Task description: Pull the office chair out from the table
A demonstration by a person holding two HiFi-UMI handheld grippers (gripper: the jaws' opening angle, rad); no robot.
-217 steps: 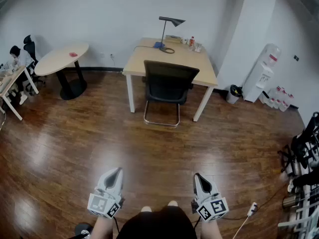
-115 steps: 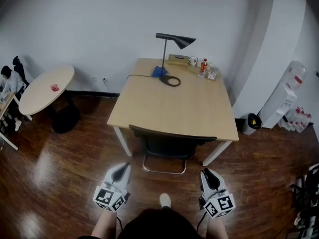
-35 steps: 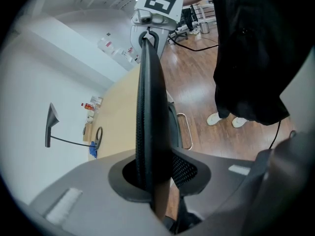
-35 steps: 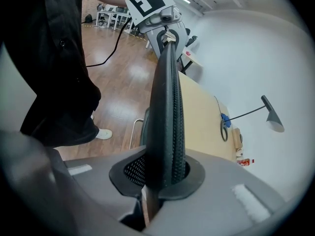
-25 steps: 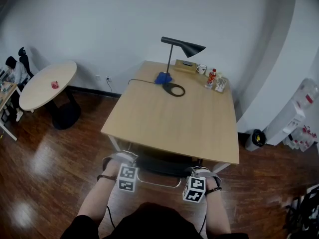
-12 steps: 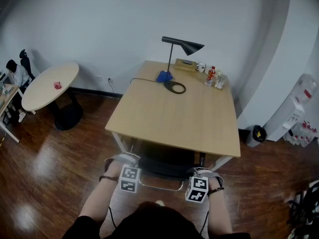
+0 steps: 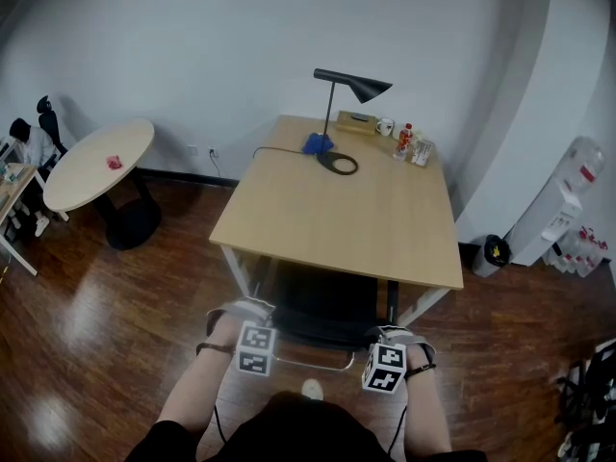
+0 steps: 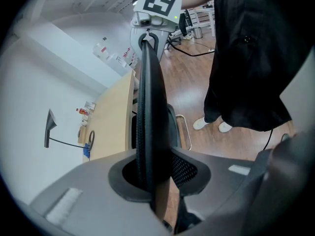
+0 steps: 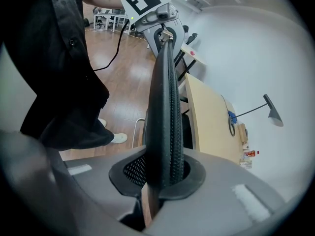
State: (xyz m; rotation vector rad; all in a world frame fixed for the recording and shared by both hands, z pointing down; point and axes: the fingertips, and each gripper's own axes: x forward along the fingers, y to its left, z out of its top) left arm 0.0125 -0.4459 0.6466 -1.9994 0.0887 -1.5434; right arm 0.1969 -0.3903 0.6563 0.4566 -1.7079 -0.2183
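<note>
left gripper (image 8: 150, 181): clamped on the top rim of the chair (image 7: 327, 308) back, at the rim's left end; the rim sits deep between the jaws.
right gripper (image 9: 165, 177): clamped on the same rim, at its right end.
chair: just ahead of and below both grippers, its back spanning between them; the front of the seat is still under the table (image 7: 337, 221).
table: beyond the grippers, past the chair.
just changed: compared with a second ago, both grippers and the chair back sit nearer the person, and more seat shows between the table edge and the grippers.
meaning: the pull is under way and the chair looks partly out, not clear yet.
next: probably a further straight pull, even on both sides so the chair doesn't swing.
risk: the shoe (image 7: 311, 389) just behind the grippers is close to the chair's base rail.
</note>
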